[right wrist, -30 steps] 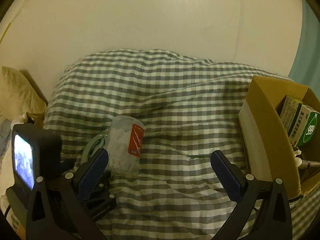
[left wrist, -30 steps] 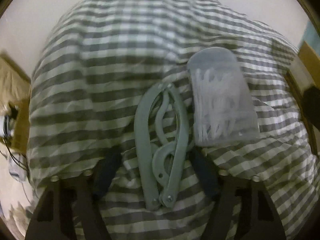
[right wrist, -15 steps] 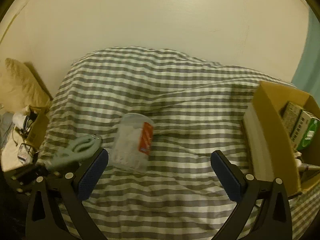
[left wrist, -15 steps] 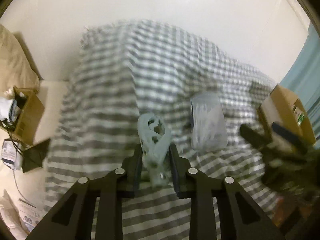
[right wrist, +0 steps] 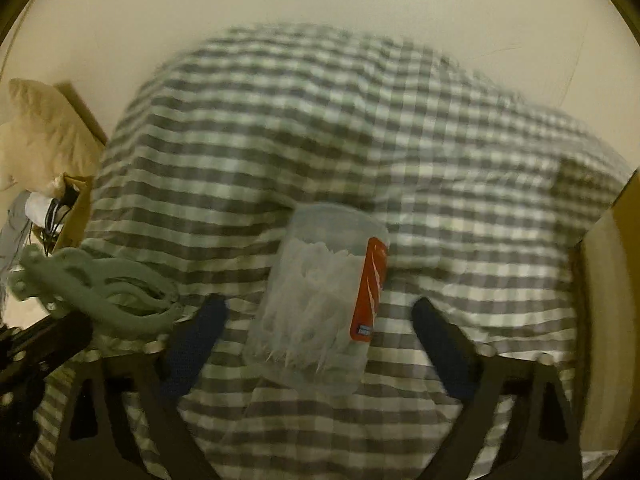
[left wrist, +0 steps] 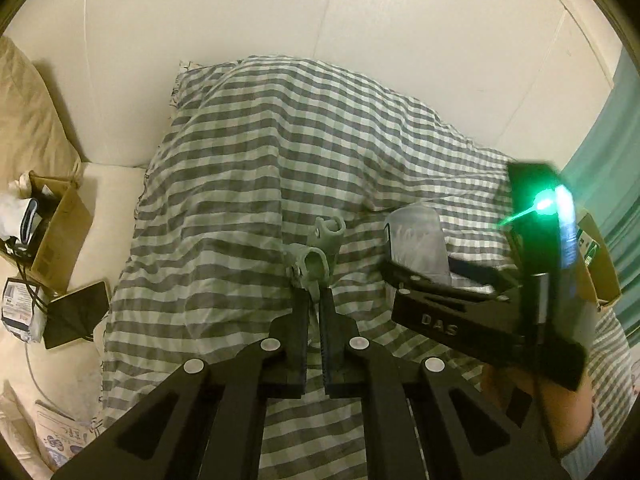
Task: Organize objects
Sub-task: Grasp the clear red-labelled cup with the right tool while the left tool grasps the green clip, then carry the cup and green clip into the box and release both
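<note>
My left gripper (left wrist: 315, 300) is shut on a grey-green folding hanger (left wrist: 318, 256) and holds it up above the checked duvet (left wrist: 248, 184). The hanger also shows in the right wrist view (right wrist: 96, 288) at the left. A clear plastic jar (right wrist: 320, 304) of white picks with a red label lies on its side on the duvet. My right gripper (right wrist: 316, 320) is open, with its fingers on either side of the jar and not touching it. In the left wrist view the jar (left wrist: 418, 240) lies behind my right gripper's body.
A cardboard box (right wrist: 608, 320) stands at the duvet's right edge. A beige pillow (left wrist: 28, 120) and a small box of clutter (left wrist: 52, 236) are on the left by the white wall. A teal curtain (left wrist: 616, 184) hangs at the far right.
My left gripper shut on the hanger and lifted it off the duvet. My right gripper moved down and forward until its open fingers framed the jar.
</note>
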Demonstrator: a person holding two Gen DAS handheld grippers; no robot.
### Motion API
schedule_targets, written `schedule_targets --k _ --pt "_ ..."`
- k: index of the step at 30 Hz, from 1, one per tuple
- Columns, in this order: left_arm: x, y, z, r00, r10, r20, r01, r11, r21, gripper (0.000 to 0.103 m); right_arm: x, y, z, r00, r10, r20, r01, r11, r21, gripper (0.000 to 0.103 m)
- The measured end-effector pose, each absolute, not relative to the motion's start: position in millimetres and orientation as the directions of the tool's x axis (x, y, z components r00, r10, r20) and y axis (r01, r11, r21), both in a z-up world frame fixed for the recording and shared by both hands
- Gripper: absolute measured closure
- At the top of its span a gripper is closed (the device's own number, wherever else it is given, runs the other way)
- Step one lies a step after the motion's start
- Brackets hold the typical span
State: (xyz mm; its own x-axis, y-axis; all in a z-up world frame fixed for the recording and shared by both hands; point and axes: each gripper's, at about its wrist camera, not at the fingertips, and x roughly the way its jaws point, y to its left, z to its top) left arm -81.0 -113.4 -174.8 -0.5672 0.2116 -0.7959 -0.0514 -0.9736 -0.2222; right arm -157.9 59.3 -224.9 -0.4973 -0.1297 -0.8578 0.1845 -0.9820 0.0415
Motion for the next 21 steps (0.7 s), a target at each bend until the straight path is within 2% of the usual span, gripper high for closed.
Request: schedule_targets --k 1,5,9,21 --pt "-80.3 -112.9 -173.9 -0.567 0.209 -0.797 -0.052 -0.974 -0.218 0.098 -160.2 60.4 -230.1 -0.473 -0.140 -0.870 0.188 -0.981 0.056 0.035" --pt "-75.4 -107.9 -161.4 -0.574 0.187 -0.797 -0.053 -0.980 -0.192 0.099 -151.7 62.9 -228.8 -0.450 -0.175 -0.875 0.232 -0.970 0.075 0.036" --pt "-65.3 -98.3 -136.8 -0.605 0.185 -0.775 -0.068 -0.981 -0.181 0.099 -130.5 74.4 -202.3 -0.486 -0.186 -0.854 0.251 -0.966 0.067 0.037" --pt "-14.3 -17.8 -28.7 -0.727 0.206 -0.655 -0.181 -0.978 -0.107 0.100 -42.7 143.7 -58.0 -0.699 -0.189 -0.690 0.223 -0.974 0.041 0.039"
